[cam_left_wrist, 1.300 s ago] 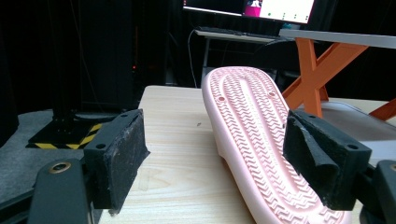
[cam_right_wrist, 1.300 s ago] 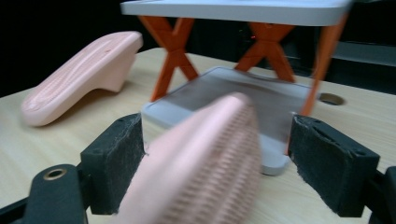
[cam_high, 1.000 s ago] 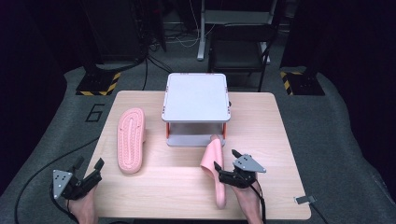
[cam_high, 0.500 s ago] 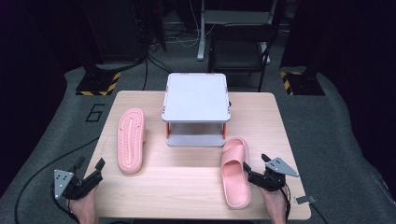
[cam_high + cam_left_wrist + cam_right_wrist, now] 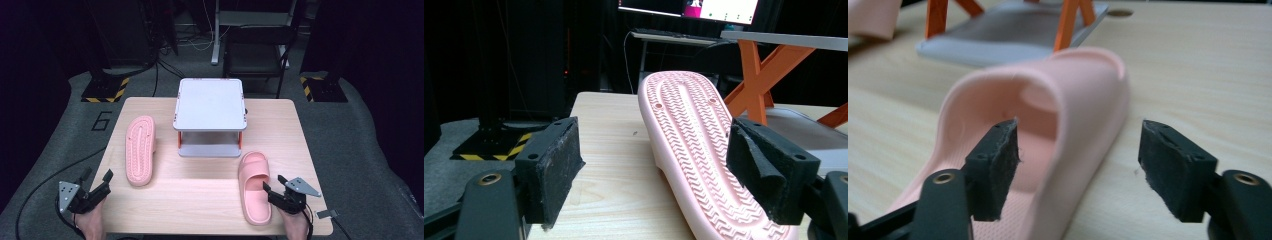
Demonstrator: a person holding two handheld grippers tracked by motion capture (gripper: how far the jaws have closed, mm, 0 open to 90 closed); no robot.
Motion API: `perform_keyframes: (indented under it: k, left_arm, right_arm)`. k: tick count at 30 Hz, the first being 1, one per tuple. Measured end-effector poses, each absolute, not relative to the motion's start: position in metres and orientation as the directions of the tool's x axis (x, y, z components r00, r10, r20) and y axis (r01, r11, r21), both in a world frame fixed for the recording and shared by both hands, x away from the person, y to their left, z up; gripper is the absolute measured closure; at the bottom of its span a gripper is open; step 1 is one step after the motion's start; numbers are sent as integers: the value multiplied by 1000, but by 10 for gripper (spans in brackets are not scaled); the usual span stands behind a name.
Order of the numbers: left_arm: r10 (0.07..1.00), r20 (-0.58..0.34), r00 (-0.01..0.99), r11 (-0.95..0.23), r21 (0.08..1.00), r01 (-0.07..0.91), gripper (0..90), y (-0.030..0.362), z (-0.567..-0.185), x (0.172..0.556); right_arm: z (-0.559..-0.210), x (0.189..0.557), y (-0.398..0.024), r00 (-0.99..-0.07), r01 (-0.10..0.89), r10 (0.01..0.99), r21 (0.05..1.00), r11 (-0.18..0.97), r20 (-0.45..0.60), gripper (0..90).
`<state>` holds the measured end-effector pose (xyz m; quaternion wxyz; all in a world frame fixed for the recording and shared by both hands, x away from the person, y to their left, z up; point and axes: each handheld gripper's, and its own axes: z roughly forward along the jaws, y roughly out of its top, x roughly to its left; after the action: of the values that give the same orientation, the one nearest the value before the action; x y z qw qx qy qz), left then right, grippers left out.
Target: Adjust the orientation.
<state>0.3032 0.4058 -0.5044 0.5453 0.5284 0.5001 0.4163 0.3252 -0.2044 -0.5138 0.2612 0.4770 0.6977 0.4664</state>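
We see a wooden table [image 5: 210, 200] from above, with a small grey rack [image 5: 210, 104] standing near its far edge. The rack has a flat grey top, orange legs and a low grey shelf under it. Two pink slippers lie on the table. The left slipper [image 5: 140, 149] lies sole up, to the left of the rack, and we can see the zigzag bumps on its bottom. The right slipper [image 5: 254, 187] lies right way up, in front of the rack's right corner, with its strap end pointing toward the rack. The left gripper [image 5: 96, 183] is at the near left corner of the table, held in a hand [image 5: 90, 222] that comes up from the bottom. Its jaws are wide apart and hold nothing. From the left gripper view, the sole of the left slipper [image 5: 704, 150] fills the space ahead, and the slipper reaches down past the right jaw (we cannot tell if that jaw touches it). The right gripper [image 5: 274, 184] sits at the near right of the table, just beside the right slipper. Its jaws are apart too. In the right gripper view, the left jaw is inside the slipper [image 5: 1058, 130], under the strap, and the right jaw is out over the bare table. The slipper's side wall is between the two jaws, but they are not pinching it. A black cable [image 5: 42, 192] trails off over the grey floor [image 5: 360, 150] at the left.
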Motion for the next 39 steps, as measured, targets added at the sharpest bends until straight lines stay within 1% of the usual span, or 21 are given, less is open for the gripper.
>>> perform_keyframes:
  k: [2, 3, 6, 7, 8, 9, 10, 11, 13, 14, 16, 21, 22, 25, 28, 34, 35, 36, 37, 38, 39]
  left_arm:
    - [982, -107, 153, 97, 993, 73, 217, 406, -505, 303]
    - [983, -108, 151, 98, 992, 75, 217, 407, -505, 303]
    - [983, -110, 149, 99, 992, 79, 218, 408, -505, 303]
    - [983, -111, 150, 99, 992, 81, 218, 408, -505, 303]
    - [982, -112, 151, 101, 992, 78, 218, 408, -505, 303]
    - [983, -110, 150, 98, 992, 80, 218, 407, -505, 303]
    - [982, -107, 154, 96, 992, 81, 219, 407, -505, 303]
    - [982, -107, 154, 96, 992, 81, 219, 407, -505, 303]
    - [982, -104, 160, 91, 992, 84, 219, 406, -505, 304]
    - [982, -104, 160, 91, 992, 84, 219, 406, -505, 304]
    - [981, -98, 167, 85, 993, 83, 220, 404, -505, 305]
    - [977, -85, 197, 68, 994, 89, 228, 400, -503, 306]
    - [972, -83, 219, 64, 994, 91, 228, 397, -502, 308]
    - [955, -78, 285, 57, 995, 83, 230, 388, -495, 313]
    - [939, -49, 339, 27, 997, 69, 230, 380, -485, 317]
    - [921, -10, 390, -14, 998, 60, 230, 370, -480, 320]
    - [919, -14, 393, -16, 997, 73, 230, 370, -483, 321]
    - [919, -14, 393, -16, 997, 73, 230, 370, -483, 321]
    - [920, -20, 391, -11, 997, 77, 230, 371, -485, 321]
    - [920, -31, 390, 1, 997, 77, 230, 372, -487, 321]
    - [920, -39, 389, 9, 997, 80, 230, 373, -489, 320]
  right_arm:
    - [-518, 327, -200, -413, 428, 907, 897, 112, 84, 364]
    - [-523, 331, -195, -418, 446, 906, 884, 139, 68, 439]
    - [-523, 334, -192, -397, 454, 916, 881, 134, 65, 489]
    - [-523, 335, -193, -390, 445, 918, 887, 121, 70, 528]
    - [-521, 336, -192, -375, 450, 923, 888, 100, 86, 594]
    - [-521, 336, -192, -375, 450, 923, 888, 100, 86, 594]
    - [-519, 338, -193, -374, 450, 923, 887, 99, 87, 646]
    - [-519, 338, -193, -374, 450, 923, 887, 99, 87, 646]
    - [-515, 340, -194, -360, 467, 928, 879, 93, 93, 692]
    - [-515, 340, -194, -360, 467, 928, 879, 93, 93, 692]
    - [-515, 342, -196, -349, 480, 929, 875, 64, 123, 757]
    - [-514, 343, -195, -322, 496, 937, 867, 45, 136, 795]
    - [-513, 344, -194, -326, 496, 936, 867, 51, 132, 808]
    - [-512, 345, -194, -324, 504, 937, 862, 51, 133, 818]
    - [-510, 345, -193, -323, 502, 938, 863, 55, 128, 831]
    - [-509, 346, -194, -319, 508, 937, 860, 46, 139, 828]
    - [-510, 347, -193, -328, 517, 935, 854, 59, 134, 792]
    - [-510, 347, -193, -328, 517, 935, 854, 59, 134, 792]
    - [-510, 348, -193, -334, 519, 933, 853, 60, 137, 749]
    - [-509, 345, -193, -340, 506, 929, 861, 54, 142, 628]
    - [-508, 345, -194, -350, 502, 924, 864, 47, 152, 571]
